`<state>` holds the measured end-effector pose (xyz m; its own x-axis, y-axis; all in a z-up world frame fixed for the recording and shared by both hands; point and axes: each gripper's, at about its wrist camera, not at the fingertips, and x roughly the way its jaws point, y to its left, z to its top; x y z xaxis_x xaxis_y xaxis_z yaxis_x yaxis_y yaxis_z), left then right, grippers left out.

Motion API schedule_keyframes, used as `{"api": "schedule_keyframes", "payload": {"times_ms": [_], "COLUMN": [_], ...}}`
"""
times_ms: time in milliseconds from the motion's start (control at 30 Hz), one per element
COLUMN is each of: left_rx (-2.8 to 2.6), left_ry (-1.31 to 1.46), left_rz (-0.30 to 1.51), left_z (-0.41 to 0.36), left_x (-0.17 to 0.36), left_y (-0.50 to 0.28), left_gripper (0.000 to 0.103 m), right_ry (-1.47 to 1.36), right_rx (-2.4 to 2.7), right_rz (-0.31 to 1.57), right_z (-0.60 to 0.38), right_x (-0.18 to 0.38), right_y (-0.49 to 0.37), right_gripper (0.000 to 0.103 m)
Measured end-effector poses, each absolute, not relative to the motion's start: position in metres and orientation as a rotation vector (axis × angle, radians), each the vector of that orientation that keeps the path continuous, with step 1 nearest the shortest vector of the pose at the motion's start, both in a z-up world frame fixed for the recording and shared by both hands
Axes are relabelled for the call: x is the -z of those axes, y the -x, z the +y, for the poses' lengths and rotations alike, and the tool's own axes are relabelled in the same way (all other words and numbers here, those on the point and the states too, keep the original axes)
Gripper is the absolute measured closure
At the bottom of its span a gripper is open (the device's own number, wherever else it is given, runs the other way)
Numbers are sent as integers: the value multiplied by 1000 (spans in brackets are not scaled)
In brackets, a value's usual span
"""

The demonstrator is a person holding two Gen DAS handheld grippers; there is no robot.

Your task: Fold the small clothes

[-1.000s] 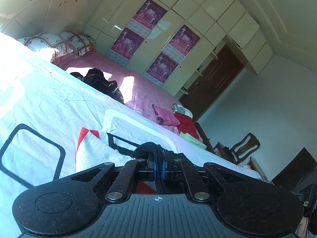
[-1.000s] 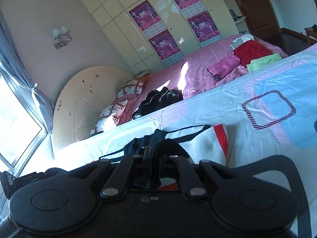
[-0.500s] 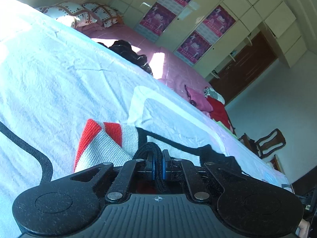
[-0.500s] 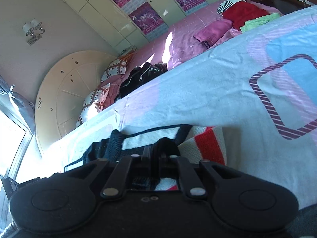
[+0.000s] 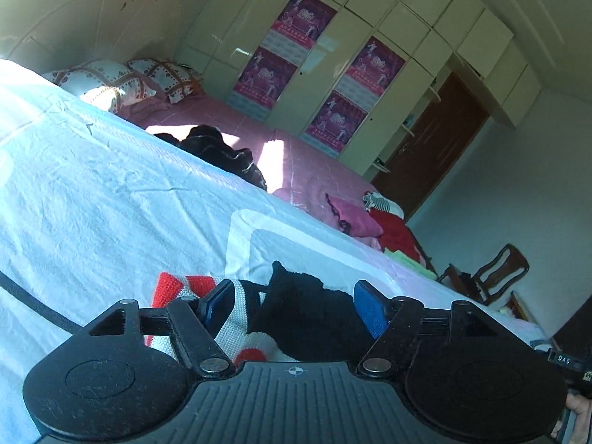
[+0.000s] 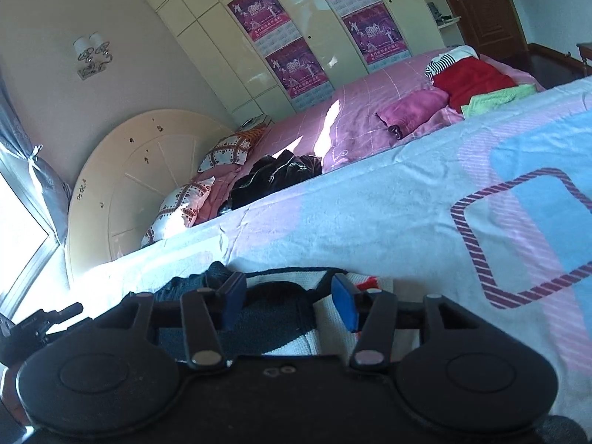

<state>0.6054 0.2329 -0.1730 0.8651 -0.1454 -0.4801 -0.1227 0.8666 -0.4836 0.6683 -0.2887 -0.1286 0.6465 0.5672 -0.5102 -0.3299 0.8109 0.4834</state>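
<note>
Right wrist: sweater (image 6: 344, 340) mostly behind claw (image 6: 288, 301).

Hard window (image 6: 18, 222) sunlight, deep foreground shadow, fisheye-bent edges

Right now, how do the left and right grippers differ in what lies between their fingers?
The left gripper spreads over the knit garment's black part and red-and-white stripes; the right gripper spreads over its dark navy part with white beside. The left gap looks wider than the right. Both are open, low over the light blue sheet.
</note>
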Motion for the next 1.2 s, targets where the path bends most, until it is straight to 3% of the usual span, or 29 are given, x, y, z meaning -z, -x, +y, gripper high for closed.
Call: {"api": "schedule_keyframes", "payload": {"times_ms": [233, 300, 333, 367, 400, 467, 533, 667, 767, 933, 1000, 1033, 1167, 1200], "left_rx": [20, 14, 16, 25, 10, -9, -38, -72, -68, 37, 97, 118, 183, 173], "left_ry": [373, 320, 285, 258, 236, 238, 232, 293, 249, 236, 228, 217, 212, 204], "left_rz": [682, 682, 686, 692, 703, 687, 658, 620, 607, 544, 594, 606, 653, 681], "left_z": [219, 210, 205, 201, 198, 199, 199, 212, 209, 165, 134, 120, 85, 82], "left_x": [182, 182, 180, 180, 179, 176, 174, 177, 159, 131, 134, 136, 150, 158], "left_y": [-625, -624, -624, -624, -624, -619, -609, -597, -588, -573, -596, -605, -635, -639], "left_gripper": [34, 34, 38, 67, 71, 82, 85, 85, 85, 84, 62, 41, 40, 40], "right_ry": [-311, -254, -217, -175, -139, -106, -88, -30, -66, -2, 24, 33, 54, 74], "right_rx": [-527, -523, -514, -496, -486, -487, -446, -417, -411, -529, -568, -583, -621, -610], "right_rz": [694, 725, 751, 772, 785, 779, 768, 774, 723, 680, 695, 723, 771, 782], "right_z": [-277, -267, -261, -255, -250, -244, -244, -244, -250, -219, -187, -165, -110, -103], "right_x": [132, 136, 139, 142, 144, 143, 139, 145, 121, 102, 109, 113, 131, 135], "right_y": [-680, -686, -689, -692, -693, -690, -685, -677, -660, -616, -617, -624, -638, -641], "right_gripper": [51, 57, 60, 74, 88, 97, 98, 97, 87, 86, 85, 82, 82, 90]}}
